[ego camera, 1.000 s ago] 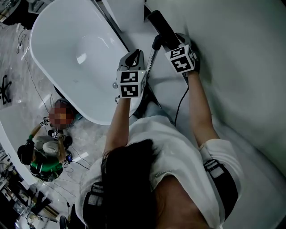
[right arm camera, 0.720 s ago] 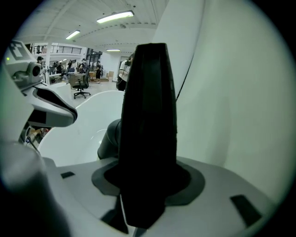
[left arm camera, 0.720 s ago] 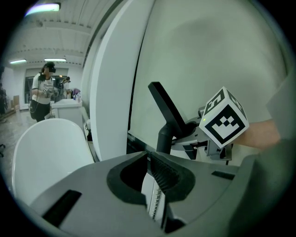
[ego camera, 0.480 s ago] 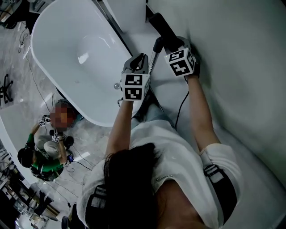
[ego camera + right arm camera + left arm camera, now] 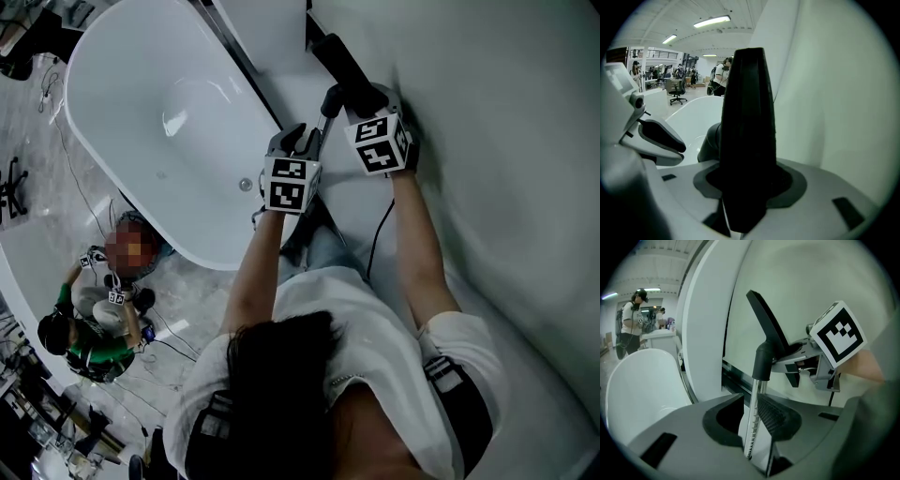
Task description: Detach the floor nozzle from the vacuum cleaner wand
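Grip-setting step: right gripper (image 5: 364, 99), jaws just closed in, clamps the black nozzle (image 5: 339, 64) far right by the wall (image 5: 487, 112); left gripper (image 5: 300, 139), jaws just opening, straddles the chrome wand (image 5: 754, 413) unpressed; next likely needs clenching it, then pulling apart

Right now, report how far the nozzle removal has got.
Done: the right gripper is clamped on the black floor nozzle. In hand: the left gripper, its jaws just opened, has the chrome wand between them but does not yet press on it. Left: grip the wand and pull the two apart; the nozzle still sits on the wand's end.
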